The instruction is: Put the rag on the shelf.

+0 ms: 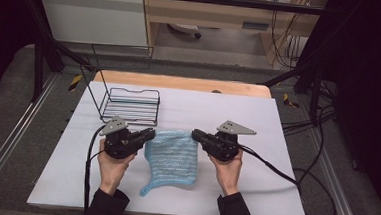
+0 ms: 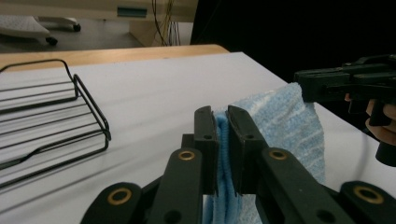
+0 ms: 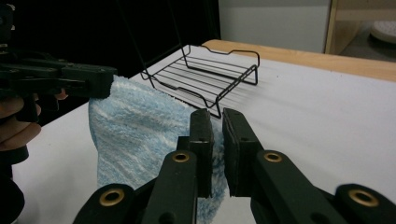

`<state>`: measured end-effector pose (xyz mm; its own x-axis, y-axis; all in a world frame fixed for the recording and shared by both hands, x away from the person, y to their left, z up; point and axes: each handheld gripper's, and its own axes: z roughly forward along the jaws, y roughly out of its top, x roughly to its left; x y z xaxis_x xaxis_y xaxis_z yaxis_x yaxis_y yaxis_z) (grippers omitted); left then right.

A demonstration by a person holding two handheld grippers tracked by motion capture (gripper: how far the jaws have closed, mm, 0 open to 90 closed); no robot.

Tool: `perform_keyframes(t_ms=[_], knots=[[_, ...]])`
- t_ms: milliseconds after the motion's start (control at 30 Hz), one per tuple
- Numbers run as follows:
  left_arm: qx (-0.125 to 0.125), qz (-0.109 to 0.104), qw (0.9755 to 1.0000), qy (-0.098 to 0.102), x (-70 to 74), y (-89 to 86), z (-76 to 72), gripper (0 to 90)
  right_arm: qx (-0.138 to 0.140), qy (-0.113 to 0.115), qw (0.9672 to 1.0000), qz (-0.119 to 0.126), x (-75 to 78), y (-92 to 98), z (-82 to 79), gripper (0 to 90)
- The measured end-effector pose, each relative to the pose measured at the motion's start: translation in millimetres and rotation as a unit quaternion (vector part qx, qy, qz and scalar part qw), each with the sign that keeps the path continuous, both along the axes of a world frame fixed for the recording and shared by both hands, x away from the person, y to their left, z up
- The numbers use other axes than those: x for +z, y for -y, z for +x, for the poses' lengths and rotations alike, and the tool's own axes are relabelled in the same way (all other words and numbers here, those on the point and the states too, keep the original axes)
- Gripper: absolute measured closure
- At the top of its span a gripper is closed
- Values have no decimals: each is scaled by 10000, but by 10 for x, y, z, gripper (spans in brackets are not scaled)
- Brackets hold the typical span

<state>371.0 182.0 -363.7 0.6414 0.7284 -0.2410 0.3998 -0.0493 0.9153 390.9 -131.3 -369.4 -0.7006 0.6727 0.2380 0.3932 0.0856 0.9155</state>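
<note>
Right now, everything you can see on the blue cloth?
The blue cloth is a light blue terry towel with faint paler stripes, soft and fluffy. It hangs spread between the two grippers: the left gripper is shut on one top corner, the right gripper on the other. The top edge is stretched fairly level, and the body drapes down toward the person. A lower corner trails to a point on the white table. It sits in front of the black wire rack, apart from it.

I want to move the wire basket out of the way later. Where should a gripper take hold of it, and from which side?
Best guess: pinch the low front rim wire of the wire basket, coming from the person's side. The rim is thin enough for the jaws, and that side faces the grippers. The tall back frame leans away and would likely tip it. Both grippers now hold the blue towel.
</note>
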Motion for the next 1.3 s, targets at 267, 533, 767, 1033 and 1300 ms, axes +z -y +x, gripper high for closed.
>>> perform_keyframes(t_ms=[267, 533, 767, 1033, 1300], knots=[[75, -106, 9994, 312, 145, -10, -72, 824, -31, 401, 9992, 28, 191, -16, -77, 834], [154, -211, 9983, 519, 275, -19, -90, 825, -79, 637, 9979, 105, 319, -30, -115, 835], [245, -304, 9968, 695, 364, -45, -93, 824, -108, 822, 9964, 179, 429, -62, -135, 836], [340, -421, 9944, 911, 484, -104, -83, 824, -176, 1068, 9938, 241, 571, -135, -131, 836], [445, -553, 9917, 1075, 590, -179, -64, 824, -197, 1252, 9916, 271, 697, -226, -115, 837]])
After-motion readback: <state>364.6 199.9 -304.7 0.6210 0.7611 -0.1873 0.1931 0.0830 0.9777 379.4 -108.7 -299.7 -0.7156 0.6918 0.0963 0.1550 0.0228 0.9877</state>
